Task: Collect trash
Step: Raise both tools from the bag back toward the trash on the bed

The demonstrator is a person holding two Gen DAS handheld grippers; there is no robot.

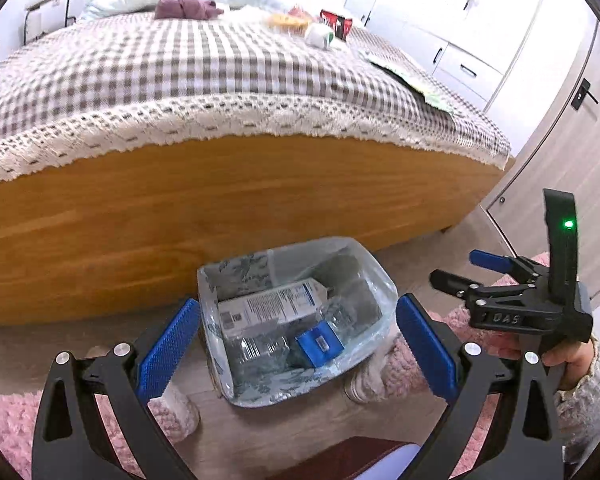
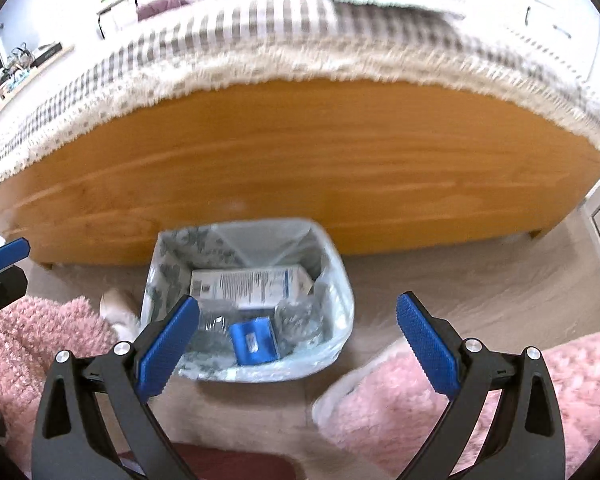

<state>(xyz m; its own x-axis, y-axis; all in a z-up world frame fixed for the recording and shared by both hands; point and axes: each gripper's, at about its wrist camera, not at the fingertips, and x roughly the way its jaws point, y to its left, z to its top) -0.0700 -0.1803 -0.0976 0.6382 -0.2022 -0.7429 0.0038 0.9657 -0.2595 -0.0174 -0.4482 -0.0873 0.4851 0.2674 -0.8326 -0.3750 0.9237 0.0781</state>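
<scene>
Left wrist view: my left gripper (image 1: pixel 298 346) hangs over the bin, jaws wide apart, nothing between them.
Right gripper (image 2: pixel 298 340): jaws spread too, empty, above the same bin.
Trash bin (image 1: pixel 220 280): on the floor against the bed's wooden footboard (image 1: pixel 220 216), lined with clear plastic; I see a white printed carton (image 1: pixel 268 308), a blue box (image 1: pixel 320 344) and crumpled clear plastic inside.
Bed top: more litter far back, including a red box (image 1: pixel 336 22).

The left gripper (image 1: pixel 298 338) hangs with its jaws spread wide. The right gripper (image 2: pixel 298 338) gapes likewise, gripped from below by the person's right hand (image 1: pixel 566 360).
</scene>
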